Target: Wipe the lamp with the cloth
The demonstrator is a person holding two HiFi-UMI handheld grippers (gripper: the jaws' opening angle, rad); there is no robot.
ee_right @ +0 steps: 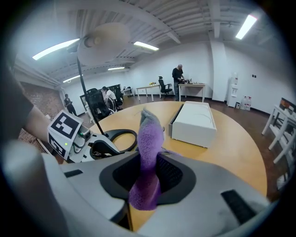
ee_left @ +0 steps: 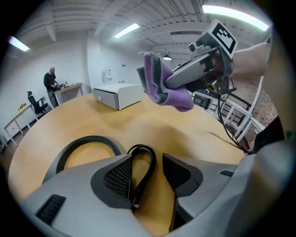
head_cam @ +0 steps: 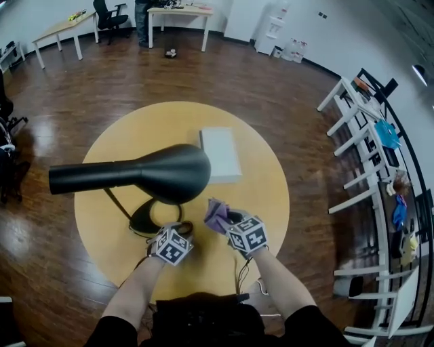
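Note:
The black lamp stands on the round yellow table (head_cam: 271, 196), its wide shade (head_cam: 173, 173) above a ring base (head_cam: 150, 218). My right gripper (head_cam: 227, 220) is shut on the purple cloth (head_cam: 217, 215), just right of the shade and held off the table. In the right gripper view the cloth (ee_right: 149, 152) stands up between the jaws, and the shade's pale underside (ee_right: 104, 44) hangs above to the left. My left gripper (head_cam: 173, 232) is low by the ring base (ee_left: 88, 146), open. A loop of the lamp's black cable (ee_left: 143, 166) lies between its jaws, not pinched.
A white box (head_cam: 220, 152) lies on the table behind the lamp. White racks (head_cam: 366, 149) line the right wall. Desks (head_cam: 180, 17), an office chair and a standing person are at the far end. A black cable hangs off the table's near edge.

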